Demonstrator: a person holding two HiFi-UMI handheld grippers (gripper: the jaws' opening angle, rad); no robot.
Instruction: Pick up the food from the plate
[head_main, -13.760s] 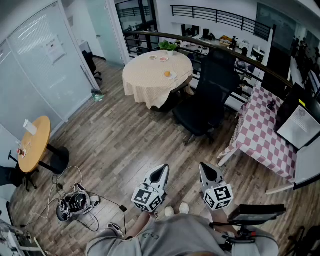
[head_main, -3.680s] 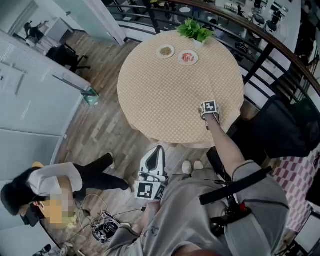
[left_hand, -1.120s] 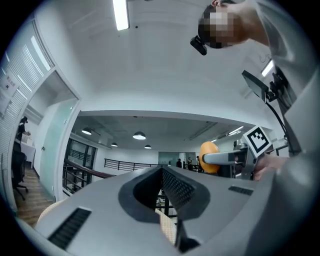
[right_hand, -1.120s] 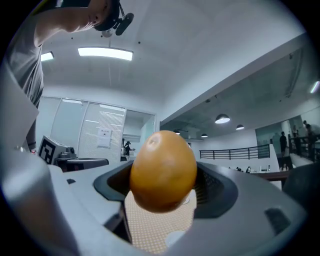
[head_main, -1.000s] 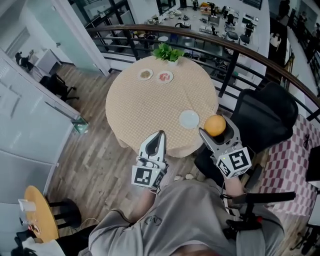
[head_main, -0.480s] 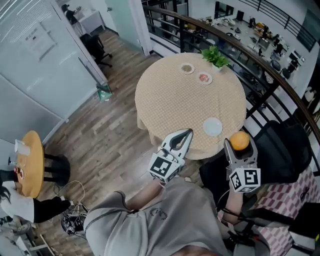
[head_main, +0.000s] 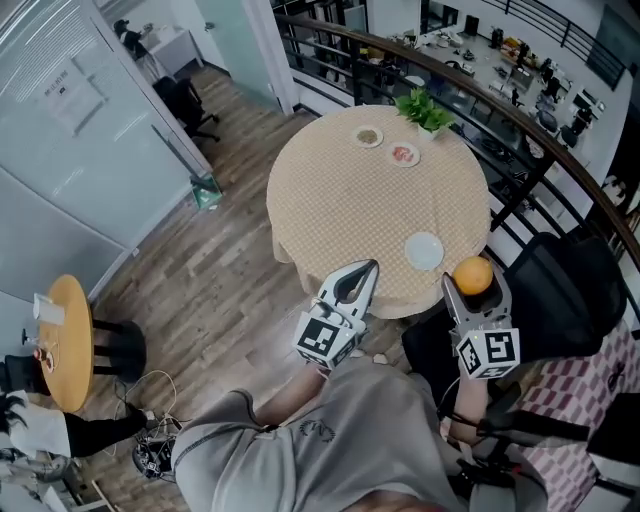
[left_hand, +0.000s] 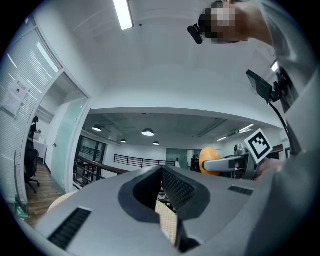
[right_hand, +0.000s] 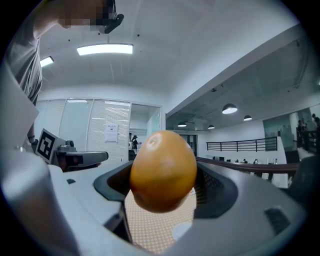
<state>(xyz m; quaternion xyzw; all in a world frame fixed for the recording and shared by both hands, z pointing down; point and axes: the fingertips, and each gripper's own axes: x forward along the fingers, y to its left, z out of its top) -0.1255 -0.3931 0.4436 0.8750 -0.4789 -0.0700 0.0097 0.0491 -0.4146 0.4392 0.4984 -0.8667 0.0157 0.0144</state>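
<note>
An orange (head_main: 473, 273) sits between the jaws of my right gripper (head_main: 474, 282), held in the air beyond the near right edge of the round beige-clothed table (head_main: 330, 210). In the right gripper view the orange (right_hand: 163, 170) fills the jaw gap of that gripper (right_hand: 165, 187), with the bare white plate (right_hand: 181, 231) below on the cloth. The same plate (head_main: 424, 250) lies near the table's front right edge. My left gripper (head_main: 368, 268) hovers over the table's near edge, shut and holding nothing. The left gripper view shows its jaws (left_hand: 162, 172) closed, with the orange (left_hand: 210, 159) off to the right.
Two small dishes (head_main: 368, 137) (head_main: 404, 154) and a green plant (head_main: 424, 110) sit at the table's far side. A black office chair (head_main: 570, 295) stands right of the table, a railing (head_main: 530, 115) behind it. A small wooden table (head_main: 62, 340) and a person (head_main: 40, 430) are at far left.
The right gripper, earlier down at the plate on the table, now holds the orange lifted clear of it. Over the last half second both grippers barely moved.
</note>
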